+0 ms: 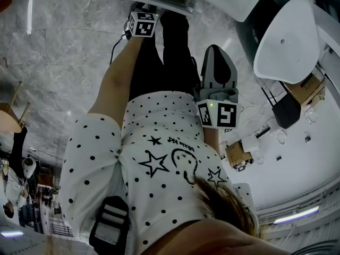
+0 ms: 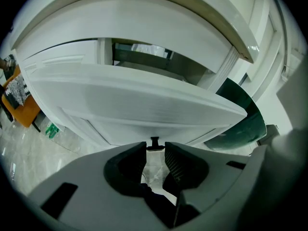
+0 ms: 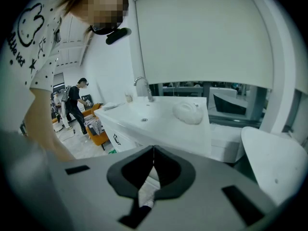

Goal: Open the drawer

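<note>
Left gripper [image 2: 155,154]: reached forward and angled down at the drawer [image 2: 134,100]. Jaws are moderately wide, 1 on either side of the small dark knob [image 2: 155,141] near the front's lower edge, and the pads are not visibly pressing it. Likely lined up for a pinch and pull.

Right gripper [image 3: 153,153]: jaws together with nothing between them, held back by the person's body, probably just out of the way.

Drawer: sits under the white countertop [image 2: 144,28]. A dark gap above its front suggests it is partly out. Its long axis runs left-right across the left gripper view, and the front faces the gripper.
</note>
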`<state>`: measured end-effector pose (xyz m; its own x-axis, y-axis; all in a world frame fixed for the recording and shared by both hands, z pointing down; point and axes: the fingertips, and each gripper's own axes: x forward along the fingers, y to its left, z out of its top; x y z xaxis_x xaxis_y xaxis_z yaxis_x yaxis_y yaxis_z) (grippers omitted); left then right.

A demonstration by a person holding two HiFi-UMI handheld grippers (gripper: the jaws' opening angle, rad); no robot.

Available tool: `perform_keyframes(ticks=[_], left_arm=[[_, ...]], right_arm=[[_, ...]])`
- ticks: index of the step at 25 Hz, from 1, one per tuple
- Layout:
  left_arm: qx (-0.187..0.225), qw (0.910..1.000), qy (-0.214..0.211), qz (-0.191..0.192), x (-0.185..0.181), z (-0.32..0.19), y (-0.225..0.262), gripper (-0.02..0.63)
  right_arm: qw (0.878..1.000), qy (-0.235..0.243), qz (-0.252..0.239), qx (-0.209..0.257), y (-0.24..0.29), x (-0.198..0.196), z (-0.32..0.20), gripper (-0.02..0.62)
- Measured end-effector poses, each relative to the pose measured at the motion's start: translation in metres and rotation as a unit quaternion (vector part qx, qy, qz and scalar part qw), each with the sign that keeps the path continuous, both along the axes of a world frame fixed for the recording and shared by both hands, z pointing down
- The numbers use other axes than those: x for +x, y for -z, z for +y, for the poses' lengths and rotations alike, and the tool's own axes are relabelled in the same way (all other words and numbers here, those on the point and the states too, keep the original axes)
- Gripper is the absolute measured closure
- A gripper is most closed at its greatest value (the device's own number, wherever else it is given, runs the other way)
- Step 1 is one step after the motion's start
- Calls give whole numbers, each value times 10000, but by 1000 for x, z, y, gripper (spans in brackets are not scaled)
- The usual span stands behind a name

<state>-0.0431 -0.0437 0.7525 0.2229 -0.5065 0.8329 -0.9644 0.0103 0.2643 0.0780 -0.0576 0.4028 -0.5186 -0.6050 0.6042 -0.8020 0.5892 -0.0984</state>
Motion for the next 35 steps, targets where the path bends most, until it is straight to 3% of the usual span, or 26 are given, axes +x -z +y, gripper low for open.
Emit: perform_keyframes(ticks=[7,8,12,35], left_arm=[[1,10000,-8,-44,-2,3,5,511],[0,10000,25,-93,-4,4,6,601],[-63,9998,166,-135,-9,9,8,603],[87,9998,-151,-66,-9,10,58,603]], right_arm=[[10000,-14,-60,-22,-3,-2,-3,581],[10000,-12,-76,-32,-3,-3,-2,581],[9999,8,-128,-47,-4,-7,-3,581],[9980,-287,-560,93,8,-11,-23,581]])
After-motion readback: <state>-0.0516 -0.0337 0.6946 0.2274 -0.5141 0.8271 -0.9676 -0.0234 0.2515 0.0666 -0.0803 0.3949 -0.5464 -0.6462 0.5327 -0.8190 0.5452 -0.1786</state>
